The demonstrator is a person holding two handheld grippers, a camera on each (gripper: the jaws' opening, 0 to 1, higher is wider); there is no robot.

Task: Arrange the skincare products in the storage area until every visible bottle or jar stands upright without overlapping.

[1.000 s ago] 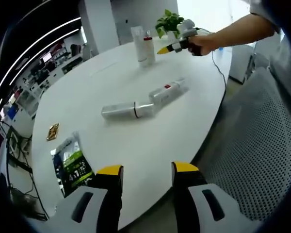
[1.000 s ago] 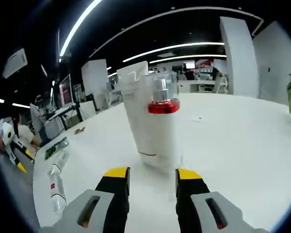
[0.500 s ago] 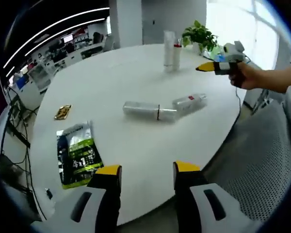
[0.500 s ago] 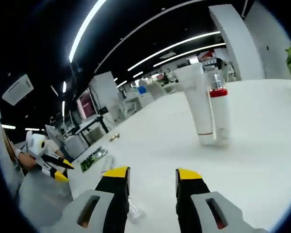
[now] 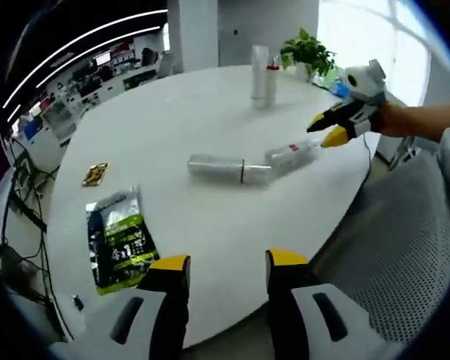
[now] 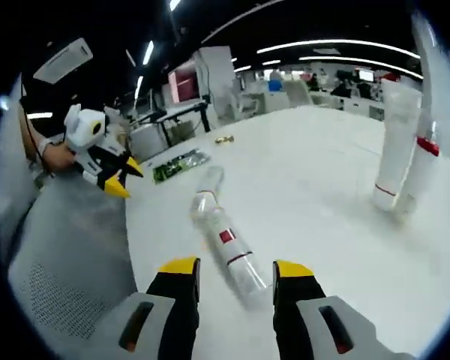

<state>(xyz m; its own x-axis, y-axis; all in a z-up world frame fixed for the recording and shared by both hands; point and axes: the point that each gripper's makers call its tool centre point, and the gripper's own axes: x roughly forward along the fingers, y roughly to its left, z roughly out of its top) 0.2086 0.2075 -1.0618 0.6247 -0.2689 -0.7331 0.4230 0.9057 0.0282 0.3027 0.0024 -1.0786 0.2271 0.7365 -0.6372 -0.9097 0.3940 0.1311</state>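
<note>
Two clear bottles lie end to end on the white round table: a plain one and one with a red label. A white tube and a red-banded bottle stand upright side by side farther back. My right gripper is open, hovering just short of the red-label bottle's end. At the table's near edge my left gripper stands open, holding nothing.
A green packet and a small gold object lie on the table's left part. A potted plant stands at the far edge. Grey mesh chairs sit beside the table.
My right gripper has swung away from the upright tube and bottle and come down to the end of the lying red-label bottle. The left gripper has barely moved.
</note>
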